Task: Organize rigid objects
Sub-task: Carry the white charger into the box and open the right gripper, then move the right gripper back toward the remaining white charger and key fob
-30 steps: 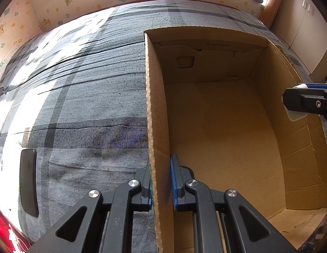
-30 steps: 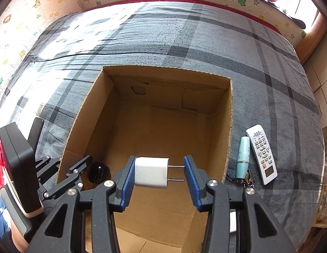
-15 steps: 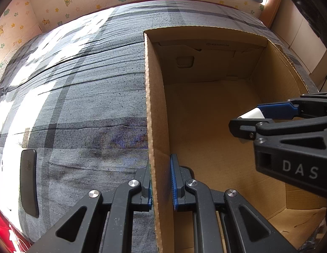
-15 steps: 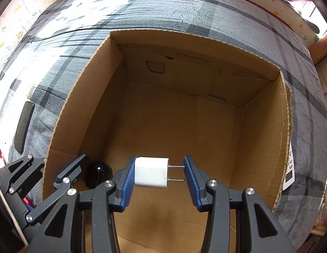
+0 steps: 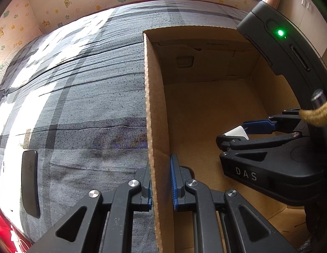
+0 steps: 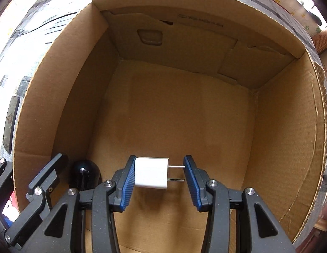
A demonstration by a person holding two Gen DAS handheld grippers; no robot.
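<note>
A grey plaid bedcover (image 5: 83,97), finely woven and creased into long ridges, fills the left half of the left wrist view and curves around the top of the right wrist view. On it stands an open cardboard box (image 6: 64,80) of plain brown corrugated board with rough-cut wavy edges, a punched handle flap in its far wall and a flat, matte floor; it takes up nearly the whole right wrist frame and the right half of the left wrist frame.

The left gripper (image 5: 161,187), black angular plastic with ribbed blue pads, sits at the bottom centre of its view, its jaws closed tight on the box's left wall, one pad outside and one inside. The right gripper (image 6: 158,178) reaches down inside the box at the lower centre of its frame; in the left wrist view it enters from the right edge. Its jaws stand partly apart and clamp a white charger plug (image 6: 151,172), a smooth rounded block, lengthwise: one pad against its back, the other against the tips of its two thin metal prongs. The plug hangs above the box floor.

A glossy black dome-shaped object (image 6: 85,174) lies in the box's lower left corner. A flat, dark, rounded slab (image 5: 30,183) lies on the bedcover at the left edge.
</note>
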